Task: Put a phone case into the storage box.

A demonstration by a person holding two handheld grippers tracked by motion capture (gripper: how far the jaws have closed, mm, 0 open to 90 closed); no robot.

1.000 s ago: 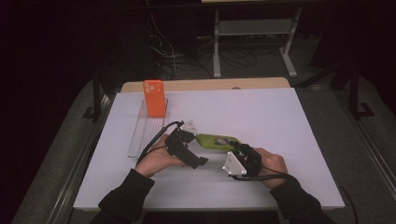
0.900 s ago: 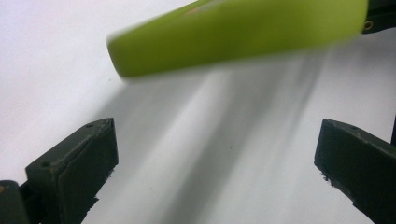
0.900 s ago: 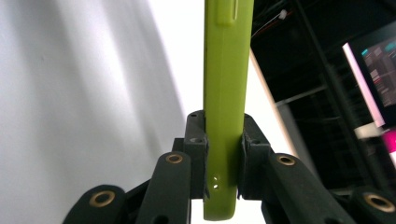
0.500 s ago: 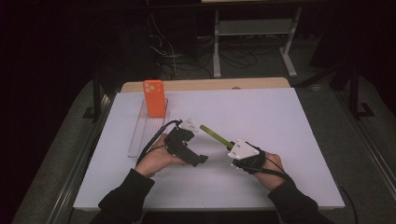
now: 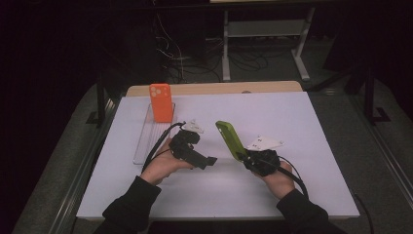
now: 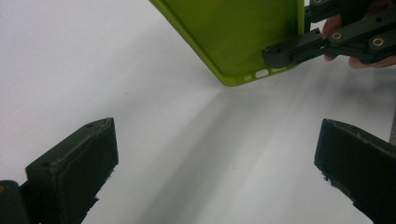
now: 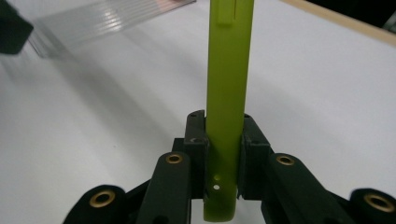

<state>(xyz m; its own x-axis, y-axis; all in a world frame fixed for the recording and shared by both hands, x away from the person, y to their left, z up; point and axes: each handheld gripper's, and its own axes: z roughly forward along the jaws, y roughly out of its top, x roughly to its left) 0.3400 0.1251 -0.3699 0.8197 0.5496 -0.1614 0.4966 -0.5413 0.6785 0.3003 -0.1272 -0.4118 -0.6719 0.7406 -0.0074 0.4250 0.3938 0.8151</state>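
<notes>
The right gripper point(image 5: 247, 157) pinches the green case point(image 5: 231, 140) by its bottom end, the end with the port cutouts, jaws closed on its thin sides. In the right gripper view the case point(image 7: 229, 93) rises straight from between the pads, so the grip looks square and centred. The case is off the table point(image 5: 311, 146), tilted up and away, between the two hands. The left gripper point(image 5: 210, 160) rests just left of it, jaws wide and holding nothing; in its own view the case's lower corner point(image 6: 243, 42) hangs above and ahead of the spread jaws.

Judging from the layout, the step is to carry the case to the clear rack point(image 5: 148, 139) at far left, where the orange case point(image 5: 161, 103) already stands upright at the far end.

To do it well:
- Keep the pinch firm; a soft case held by one end can swing or bow, so move slowly.
- Pass over or behind the left gripper rather than through it; better, draw the left hand back first.
- Turn the case until its edge lines up with a rack groove before lowering.
- Pick a groove nearer than the orange case, with a gap so the two do not knock.
- Let go only once the lower edge sits in the groove and the case stands by itself.
</notes>
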